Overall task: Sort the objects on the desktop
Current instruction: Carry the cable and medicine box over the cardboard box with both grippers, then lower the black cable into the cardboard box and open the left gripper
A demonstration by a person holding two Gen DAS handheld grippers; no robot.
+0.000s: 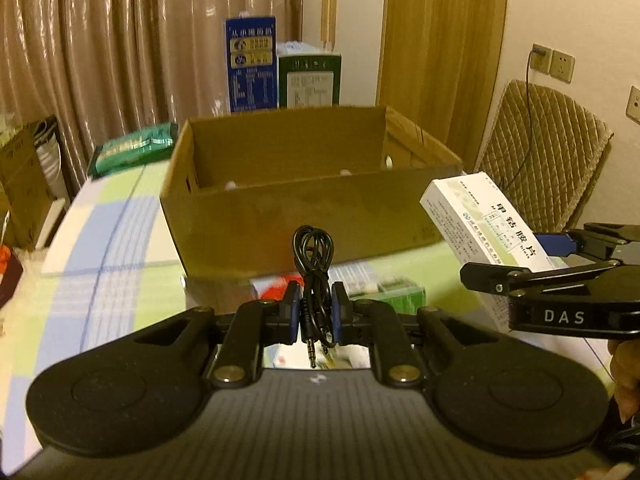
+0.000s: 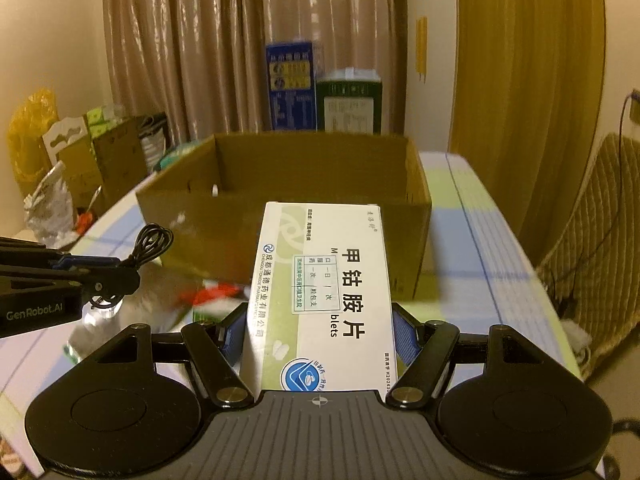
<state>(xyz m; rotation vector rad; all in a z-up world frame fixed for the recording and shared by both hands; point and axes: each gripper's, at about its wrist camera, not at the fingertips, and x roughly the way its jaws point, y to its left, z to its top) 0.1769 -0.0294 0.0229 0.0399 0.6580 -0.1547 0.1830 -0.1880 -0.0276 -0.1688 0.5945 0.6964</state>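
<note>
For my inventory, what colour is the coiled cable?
Black cable, clearest in the left wrist view.

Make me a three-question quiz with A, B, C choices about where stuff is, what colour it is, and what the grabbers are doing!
1. Where is the cardboard box?
A. On the checked tablecloth, ahead of both grippers
B. On the quilted chair
C. On the floor

2. What colour is the coiled audio cable?
A. White
B. Black
C. Red

3. What is the right hand-held gripper doing?
A. Hanging open and empty
B. Squeezing the cable
C. Shut on the white medicine box

Answers:
1. A, the box stands on the cloth straight ahead in both views.
2. B, the cable in the left hand-held gripper is black.
3. C, the blue pads press both sides of the medicine box.
</note>
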